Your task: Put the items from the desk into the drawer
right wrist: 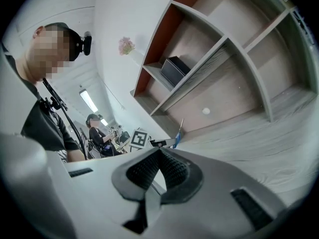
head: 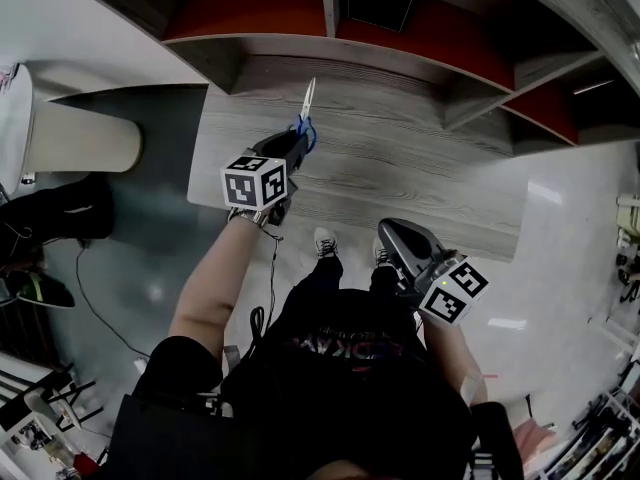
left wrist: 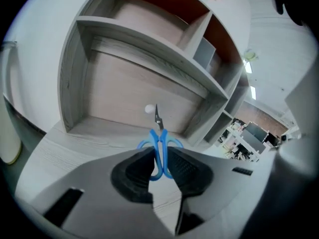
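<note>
the left claw (left wrist: 159,162) pinches the blue scissors (left wrist: 160,142) by the handles, and the blades point away toward the shelves (left wrist: 149,49). the scissors are up in the air above the grey bench (head: 420,178), not lying on it. the right claw (right wrist: 158,158) is pressed together with nothing in it and hangs low by the front edge of the bench. so the step in hand looks like carrying the scissors to the drawer. no drawer shows in any view. the next move likely needs the empty right claw to find the drawer and pull it open. then the left claw can lower the scissors in and let go.
</note>
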### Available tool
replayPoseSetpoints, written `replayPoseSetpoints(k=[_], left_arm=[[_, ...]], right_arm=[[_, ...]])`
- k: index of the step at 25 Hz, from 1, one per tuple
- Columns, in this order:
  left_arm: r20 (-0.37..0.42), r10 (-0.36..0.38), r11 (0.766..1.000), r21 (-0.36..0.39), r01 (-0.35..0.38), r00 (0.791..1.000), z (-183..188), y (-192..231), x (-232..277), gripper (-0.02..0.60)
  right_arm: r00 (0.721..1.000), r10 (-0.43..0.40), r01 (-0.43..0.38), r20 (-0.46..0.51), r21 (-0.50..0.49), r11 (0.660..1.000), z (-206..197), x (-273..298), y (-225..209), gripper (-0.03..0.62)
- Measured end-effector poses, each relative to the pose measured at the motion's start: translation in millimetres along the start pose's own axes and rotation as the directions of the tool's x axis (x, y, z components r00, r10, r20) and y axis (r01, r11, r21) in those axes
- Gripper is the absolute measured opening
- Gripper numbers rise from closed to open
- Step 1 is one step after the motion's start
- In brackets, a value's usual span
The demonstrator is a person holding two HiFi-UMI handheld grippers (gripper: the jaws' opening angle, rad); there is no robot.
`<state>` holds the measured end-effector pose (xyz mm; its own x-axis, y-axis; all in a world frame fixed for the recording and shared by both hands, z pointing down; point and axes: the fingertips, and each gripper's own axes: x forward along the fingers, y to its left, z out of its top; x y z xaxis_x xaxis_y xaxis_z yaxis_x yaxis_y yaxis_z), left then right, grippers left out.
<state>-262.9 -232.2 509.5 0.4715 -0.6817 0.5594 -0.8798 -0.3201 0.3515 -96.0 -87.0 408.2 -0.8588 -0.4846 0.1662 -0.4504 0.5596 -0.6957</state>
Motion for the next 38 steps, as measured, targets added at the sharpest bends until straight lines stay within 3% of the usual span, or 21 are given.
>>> replayPoseSetpoints(k=[10,16,21,28,38], left_arm=[[-0.009,-0.209,0.974,0.088,0.209,0.978,1,-57,-26,0.092],[-0.069,-0.364,0.918,0.141,0.370,0.929,-12,-105,-28,0.092],[-0.115,-0.450,0.871,0.161,0.464,0.885,-29,-156,-28,0.092],[-0.150,-0.489,0.851,0.136,0.507,0.859,-53,-213,-29,0.092],[-0.159,-0.469,0.860,0.142,0.490,0.869,-87,-302,-23,0.092]], right_arm=[[0.994,-0.066,0.068,0.089,-0.026,0.997,1,19,8,0.015],[0.972,-0.167,0.171,0.163,-0.011,0.985,-1,6,3,0.015],[0.947,-0.231,0.237,0.222,-0.003,0.971,1,-29,-3,0.015],[0.918,-0.280,0.284,0.279,0.028,0.958,6,-89,-21,0.015],[0.928,-0.249,0.252,0.279,0.024,0.967,-2,-172,-48,0.015]])
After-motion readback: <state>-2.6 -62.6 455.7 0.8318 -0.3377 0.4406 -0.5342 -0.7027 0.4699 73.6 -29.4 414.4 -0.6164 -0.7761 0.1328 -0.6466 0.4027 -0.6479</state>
